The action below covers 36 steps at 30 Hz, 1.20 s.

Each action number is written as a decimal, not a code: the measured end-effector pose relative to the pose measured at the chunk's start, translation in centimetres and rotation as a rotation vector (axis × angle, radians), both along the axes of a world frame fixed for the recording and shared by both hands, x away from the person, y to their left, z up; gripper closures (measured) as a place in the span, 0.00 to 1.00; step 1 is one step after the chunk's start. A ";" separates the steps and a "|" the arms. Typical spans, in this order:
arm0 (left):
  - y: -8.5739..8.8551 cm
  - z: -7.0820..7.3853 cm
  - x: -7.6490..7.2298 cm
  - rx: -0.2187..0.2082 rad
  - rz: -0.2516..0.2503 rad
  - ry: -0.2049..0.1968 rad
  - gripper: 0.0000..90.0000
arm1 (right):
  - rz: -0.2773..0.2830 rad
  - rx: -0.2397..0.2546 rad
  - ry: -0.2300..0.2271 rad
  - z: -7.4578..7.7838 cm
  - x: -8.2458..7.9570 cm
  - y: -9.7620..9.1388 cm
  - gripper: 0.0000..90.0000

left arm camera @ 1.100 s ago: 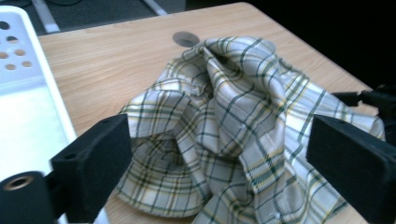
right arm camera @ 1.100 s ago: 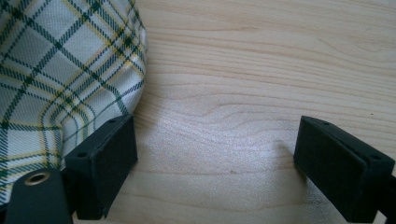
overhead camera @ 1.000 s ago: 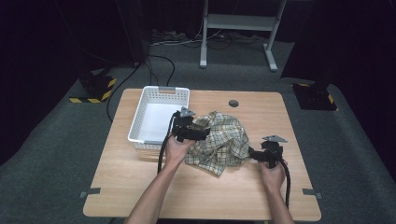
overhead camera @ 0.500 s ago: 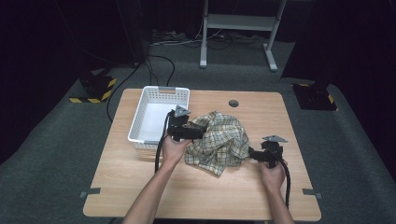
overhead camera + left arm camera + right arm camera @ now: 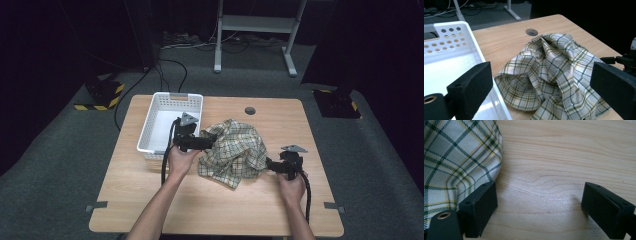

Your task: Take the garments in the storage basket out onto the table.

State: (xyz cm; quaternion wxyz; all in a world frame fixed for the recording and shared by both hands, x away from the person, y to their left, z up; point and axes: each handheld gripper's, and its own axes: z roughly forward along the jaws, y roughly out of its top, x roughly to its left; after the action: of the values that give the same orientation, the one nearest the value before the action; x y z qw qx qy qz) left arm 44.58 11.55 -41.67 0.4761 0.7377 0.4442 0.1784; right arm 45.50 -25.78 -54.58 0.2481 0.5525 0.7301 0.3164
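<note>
- Your left claw (image 5: 212, 141) is hovering at the left edge of the plaid cloth (image 5: 236, 151), its jaws spread wide with nothing between them; in the left gripper view the cloth (image 5: 549, 75) is lying just beyond the open jaws.
- Your right claw (image 5: 270, 164) is sitting low over the counter (image 5: 280, 210) at the cloth's right edge, jaws spread apart too. In the right gripper view one jaw is lying just beside the cloth's hem (image 5: 454, 162), touching or nearly so, while the other is resting over bare wood; it is pinching nothing.
- The plaid cloth is lying crumpled in a heap around the middle of the counter, between your two claws.
- The white basket (image 5: 150, 130) is standing on the counter just left of the cloth, beside your left hand (image 5: 181, 159).
- Your right hand (image 5: 291, 182) is gripping its tool near the right near part of the counter, cable trailing back toward you.
</note>
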 end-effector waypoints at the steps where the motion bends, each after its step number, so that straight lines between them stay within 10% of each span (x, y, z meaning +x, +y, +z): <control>1: 0.2 0.1 -0.1 -0.004 0.003 0.000 0.05 | 0.000 0.000 0.000 0.0 0.0 0.0 0.14; 36: 5.4 2.0 -3.4 -0.009 0.087 -0.047 0.05 | 0.000 0.000 0.000 0.0 0.0 0.0 0.14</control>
State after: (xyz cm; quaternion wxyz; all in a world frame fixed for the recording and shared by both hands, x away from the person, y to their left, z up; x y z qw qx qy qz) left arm 41.21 16.95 -39.68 0.4814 0.7111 0.4654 0.2144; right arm 45.50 -25.78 -54.58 0.2481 0.5525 0.7301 0.3163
